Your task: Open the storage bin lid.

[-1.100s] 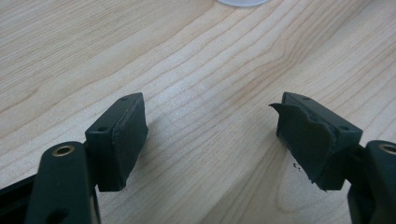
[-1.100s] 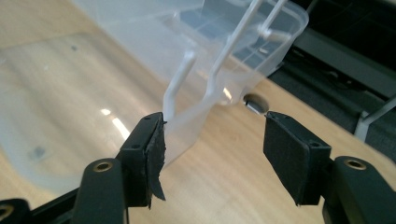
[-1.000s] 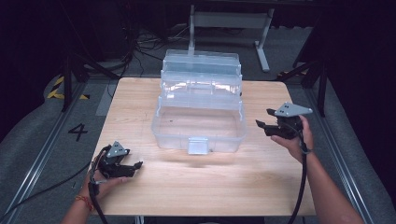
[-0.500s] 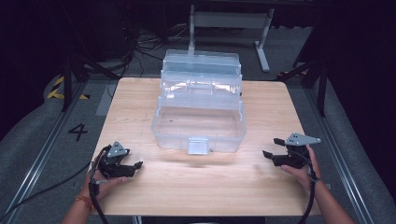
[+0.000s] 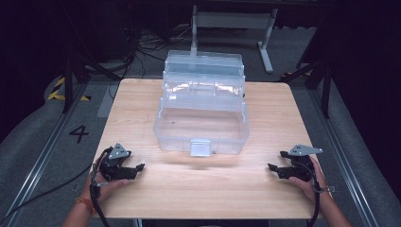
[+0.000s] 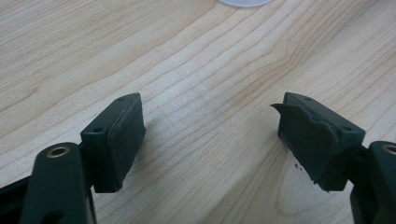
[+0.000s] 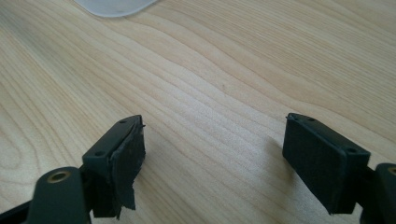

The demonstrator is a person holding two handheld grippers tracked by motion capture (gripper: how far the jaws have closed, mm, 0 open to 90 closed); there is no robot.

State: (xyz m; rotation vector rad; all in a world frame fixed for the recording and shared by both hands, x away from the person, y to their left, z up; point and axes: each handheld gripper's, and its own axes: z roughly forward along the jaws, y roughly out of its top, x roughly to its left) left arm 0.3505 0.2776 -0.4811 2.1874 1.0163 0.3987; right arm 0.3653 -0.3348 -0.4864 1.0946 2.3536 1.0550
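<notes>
A clear plastic box [image 5: 201, 118] with its lid up stood mid-worktop [image 5: 265, 189], toward the far edge. The left gripper [image 5: 137, 169] rested near the front left corner, jaws spread and empty. The right gripper [image 5: 275, 167], near the front right corner, had just been opening, with nothing between its jaws.

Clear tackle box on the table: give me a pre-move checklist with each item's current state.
1. Clear tackle box opened out with its trays stepped back: ok.
2. Bottom compartment free of contents: ok, it looks empty.
3. Front latch reachable, nothing in front of it: ok.
4. Left gripper jaws apart, nothing between them: ok.
5. Right gripper jaws have just been opening, nothing between them: ok.
6. Both grippers low near the table's front edge, apart from the box: ok.
</notes>
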